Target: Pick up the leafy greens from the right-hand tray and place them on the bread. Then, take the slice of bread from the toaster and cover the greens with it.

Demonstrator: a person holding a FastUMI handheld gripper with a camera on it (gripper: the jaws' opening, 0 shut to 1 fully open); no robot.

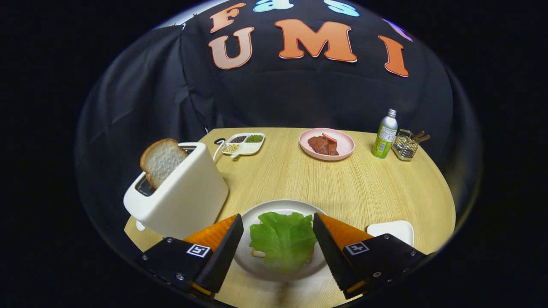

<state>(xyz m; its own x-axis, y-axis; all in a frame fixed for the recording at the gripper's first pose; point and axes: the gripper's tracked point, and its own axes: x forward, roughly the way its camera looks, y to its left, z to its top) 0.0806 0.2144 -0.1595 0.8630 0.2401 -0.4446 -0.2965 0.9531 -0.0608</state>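
Green lettuce (283, 240) already lies on the bread on the white plate (257, 265), between the wide, empty jaws of the gripper (278, 233). Next, probably, comes the bread slice (162, 161) standing in the toaster (184, 196), calling for a careful pinch.

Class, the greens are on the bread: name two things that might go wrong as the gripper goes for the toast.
1. The leafy greens lie loosely over the bread, between the open gripper's fingers; pulling away carelessly might drag them off.
2. The bread slice leans in the toaster slot; a poor grip may tip the toaster or drop the slice.
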